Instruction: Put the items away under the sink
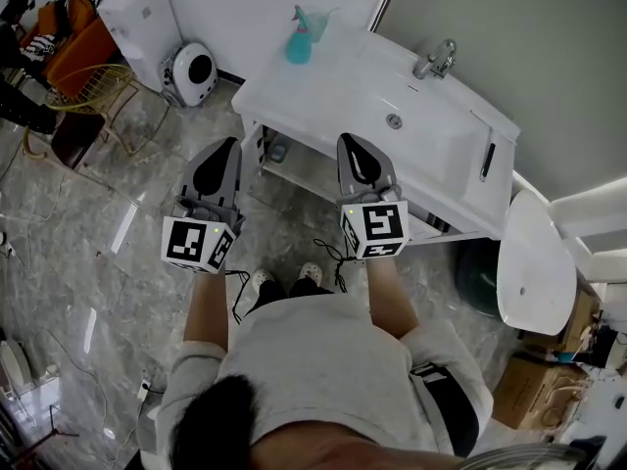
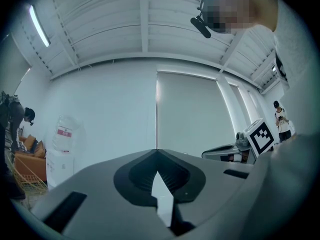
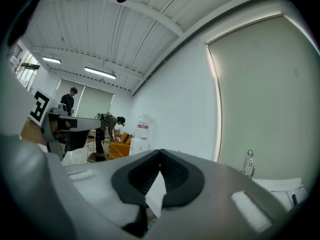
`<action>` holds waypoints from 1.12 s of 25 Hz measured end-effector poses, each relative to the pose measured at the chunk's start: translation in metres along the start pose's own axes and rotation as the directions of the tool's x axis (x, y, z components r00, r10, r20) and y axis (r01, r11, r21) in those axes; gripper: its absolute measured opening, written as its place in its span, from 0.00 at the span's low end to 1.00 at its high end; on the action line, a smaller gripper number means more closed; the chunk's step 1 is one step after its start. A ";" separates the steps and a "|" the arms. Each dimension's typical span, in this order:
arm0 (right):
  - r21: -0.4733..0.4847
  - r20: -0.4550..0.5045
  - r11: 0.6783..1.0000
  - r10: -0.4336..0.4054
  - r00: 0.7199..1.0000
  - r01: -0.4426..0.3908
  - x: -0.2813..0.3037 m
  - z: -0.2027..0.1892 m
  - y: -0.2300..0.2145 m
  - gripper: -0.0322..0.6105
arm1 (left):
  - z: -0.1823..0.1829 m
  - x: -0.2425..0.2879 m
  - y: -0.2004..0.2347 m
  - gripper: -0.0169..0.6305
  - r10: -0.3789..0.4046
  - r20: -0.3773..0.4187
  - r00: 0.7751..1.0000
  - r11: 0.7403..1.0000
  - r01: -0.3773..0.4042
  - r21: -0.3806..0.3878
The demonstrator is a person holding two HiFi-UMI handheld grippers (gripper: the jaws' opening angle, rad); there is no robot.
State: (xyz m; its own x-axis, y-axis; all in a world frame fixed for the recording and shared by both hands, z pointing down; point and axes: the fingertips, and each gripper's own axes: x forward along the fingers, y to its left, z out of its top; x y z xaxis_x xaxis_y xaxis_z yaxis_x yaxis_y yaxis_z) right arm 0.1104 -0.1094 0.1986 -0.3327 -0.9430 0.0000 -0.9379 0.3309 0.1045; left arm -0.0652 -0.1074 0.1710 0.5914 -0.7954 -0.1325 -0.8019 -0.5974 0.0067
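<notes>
Jaws together and empty on both the left gripper [image 1: 229,147] and the right gripper [image 1: 347,145]. The teal spray bottle [image 1: 300,39] stands upright on the sink [image 1: 446,140] tabletop's far corner, ahead between them and perhaps marginally nearer the right.

Left gripper [image 1: 228,147] & right gripper [image 1: 349,141]: grey shells, black ribbed pads [image 2: 134,176]. Behind each, white cube [image 1: 199,243] w/ black square markers, green LED [image 1: 208,230]; black cables [image 1: 238,294] hang under cubes. Person: light grey short-sleeve tee [image 1: 323,360], white shoes [image 1: 263,280].

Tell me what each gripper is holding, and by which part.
Nothing is held. The left gripper and right gripper are both shut, fingers tip to tip with nothing between them. The spray bottle stands untouched on the sink counter.
</notes>
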 end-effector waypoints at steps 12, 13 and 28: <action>0.001 0.008 1.000 -0.029 1.000 0.029 -0.019 0.005 -0.008 0.07 | 0.010 -0.001 -0.009 0.04 0.021 0.036 0.999 1.000 -0.021 -0.013; 0.002 0.010 1.000 -0.029 1.000 0.029 -0.020 0.005 -0.008 0.07 | 0.010 -0.001 -0.008 0.04 0.028 0.035 0.999 1.000 -0.028 -0.010; 0.008 0.029 0.999 -0.037 0.999 0.036 -0.026 0.012 -0.004 0.07 | 0.012 -0.016 0.000 0.04 0.091 0.035 0.995 0.996 -0.091 -0.011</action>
State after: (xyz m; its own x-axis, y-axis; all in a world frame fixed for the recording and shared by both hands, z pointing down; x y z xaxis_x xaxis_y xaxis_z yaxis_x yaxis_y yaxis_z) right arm 0.1215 -0.0857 0.1864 -0.3010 -0.9530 -0.0330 -0.9501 0.2967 0.0966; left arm -0.0763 -0.0934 0.1617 0.5127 -0.8425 -0.1656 -0.8513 -0.5238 0.0294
